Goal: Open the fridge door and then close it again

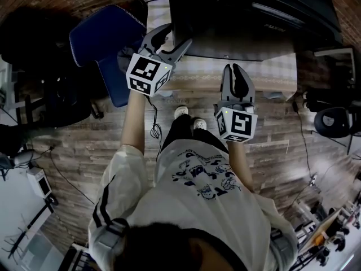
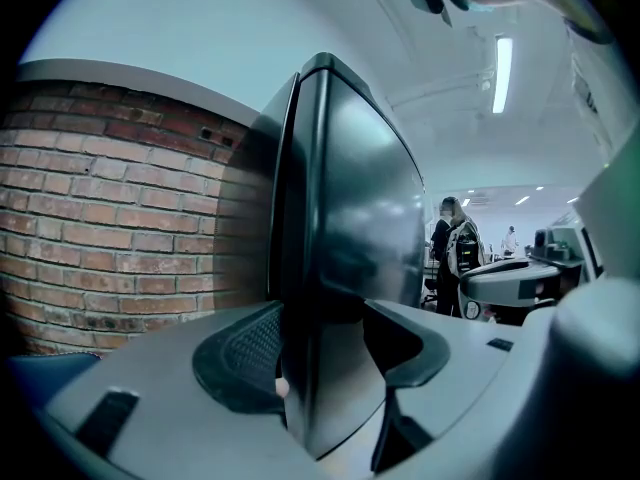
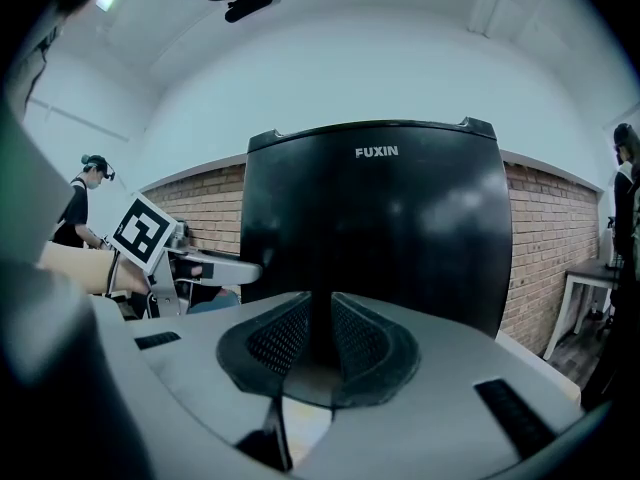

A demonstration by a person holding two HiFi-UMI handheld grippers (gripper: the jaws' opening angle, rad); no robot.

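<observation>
**A:** Left gripper [image 1: 176,38]: jaws spread wide, astride the left edge of the fridge [image 1: 254,16] door [image 3: 380,228]. The pads aren't clamped on it, as far as I can see.

**B:** Right gripper [image 1: 237,69]?

**A:** Jaws together, nothing in them. It hangs near the door's front, not touching.

**B:** Where's the fridge?

**A:** Far side, on the table [image 1: 271,72], front facing us. The door is shut or barely ajar; I can't tell which.

**B:** Risks?

**A:** The edge is glossy. If the jaws close with only their tips on it, they'd likely slide off at the first pull. The fridge looks small, so a pull off the hinge arc could skid or twist it on the table.

**B:** And on closing?

**A:** A jaw left round the edge could get pinched between door and body. The right gripper, parked in front, could block the swing.
</observation>
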